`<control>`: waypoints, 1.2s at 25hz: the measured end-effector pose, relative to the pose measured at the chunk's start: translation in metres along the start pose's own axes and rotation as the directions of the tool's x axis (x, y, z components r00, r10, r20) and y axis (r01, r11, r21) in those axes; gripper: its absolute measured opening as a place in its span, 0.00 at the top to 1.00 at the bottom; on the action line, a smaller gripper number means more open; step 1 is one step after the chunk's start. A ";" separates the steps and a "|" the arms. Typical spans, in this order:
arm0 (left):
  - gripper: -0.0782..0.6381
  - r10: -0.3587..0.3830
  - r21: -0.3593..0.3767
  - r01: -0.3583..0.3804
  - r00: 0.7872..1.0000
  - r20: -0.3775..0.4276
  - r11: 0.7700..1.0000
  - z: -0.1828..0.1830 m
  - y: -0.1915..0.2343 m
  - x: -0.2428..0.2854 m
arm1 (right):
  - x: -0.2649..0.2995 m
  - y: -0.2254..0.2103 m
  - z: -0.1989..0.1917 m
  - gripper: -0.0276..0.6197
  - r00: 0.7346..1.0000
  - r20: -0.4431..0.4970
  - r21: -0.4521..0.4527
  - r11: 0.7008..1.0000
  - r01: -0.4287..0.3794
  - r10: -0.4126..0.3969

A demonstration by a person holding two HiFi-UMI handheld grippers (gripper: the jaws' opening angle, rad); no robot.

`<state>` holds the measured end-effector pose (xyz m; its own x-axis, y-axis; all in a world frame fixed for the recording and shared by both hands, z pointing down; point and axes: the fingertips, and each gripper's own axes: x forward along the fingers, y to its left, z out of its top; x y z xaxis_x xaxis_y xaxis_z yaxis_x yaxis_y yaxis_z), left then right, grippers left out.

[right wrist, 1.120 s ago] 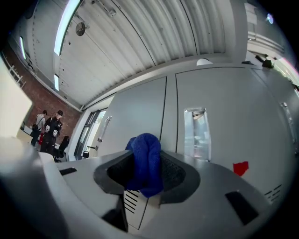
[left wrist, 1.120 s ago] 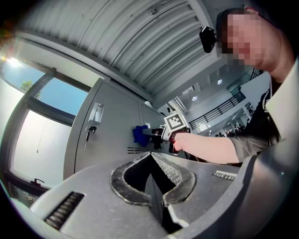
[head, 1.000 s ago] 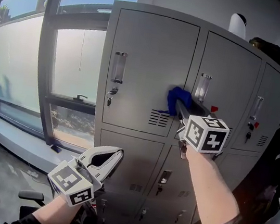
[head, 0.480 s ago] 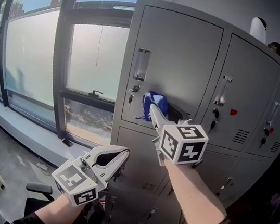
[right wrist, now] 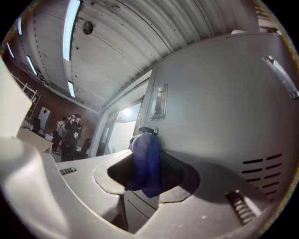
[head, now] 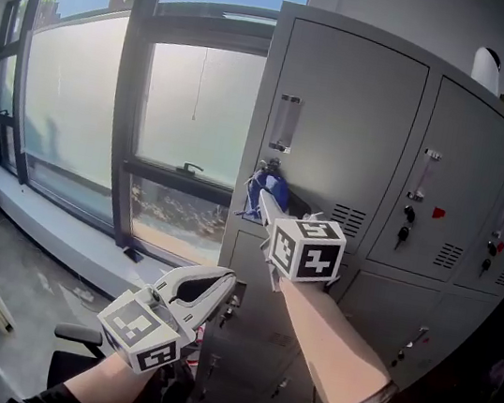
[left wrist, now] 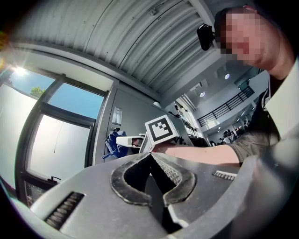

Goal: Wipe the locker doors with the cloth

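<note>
In the head view alone, the whole bank of grey lockers [head: 360,118] is seen, every door shut, with a large window [head: 79,93] to its left; the upper left door [head: 344,97] is met by the blue cloth [head: 271,188] near its left edge; only in the right gripper view is the cloth seen clamped between the jaws of the right gripper [right wrist: 148,156], just below the key lock [right wrist: 148,131]; the left gripper [left wrist: 150,156] is held low and near, its jaws closed at the tips on nothing.
</note>
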<state>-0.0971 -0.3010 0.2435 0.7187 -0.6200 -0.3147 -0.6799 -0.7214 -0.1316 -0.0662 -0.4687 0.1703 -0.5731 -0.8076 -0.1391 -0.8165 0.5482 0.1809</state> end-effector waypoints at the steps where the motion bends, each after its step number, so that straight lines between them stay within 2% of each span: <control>1: 0.88 -0.001 -0.002 0.001 1.000 0.000 1.000 0.000 0.000 0.000 | -0.001 -0.002 0.000 0.72 1.000 -0.002 -0.001 1.000 0.004 -0.004; 9: 0.88 -0.038 -0.016 0.038 0.999 -0.003 0.999 -0.008 -0.013 0.015 | -0.049 -0.057 0.000 0.72 0.996 0.001 -0.008 0.996 0.086 -0.086; 19: 0.88 -0.094 -0.043 0.093 0.995 -0.018 0.995 -0.023 -0.034 0.050 | -0.130 -0.142 -0.007 0.72 0.972 -0.004 -0.028 0.972 0.235 -0.236; 26: 0.88 -0.095 -0.030 0.094 0.995 -0.039 0.995 -0.028 -0.038 0.057 | -0.146 -0.152 -0.017 0.72 0.966 0.001 -0.010 0.966 0.258 -0.258; 30: 0.88 -0.081 -0.022 0.080 0.996 -0.041 0.997 -0.026 -0.035 0.050 | -0.129 -0.115 -0.014 0.72 0.983 0.019 -0.006 0.983 0.184 -0.184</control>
<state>-0.0339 -0.3147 0.2563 0.7767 -0.5716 -0.2646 -0.6168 -0.7752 -0.1361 0.1026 -0.4306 0.1815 -0.4144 -0.8903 -0.1888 -0.9076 0.3890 0.1582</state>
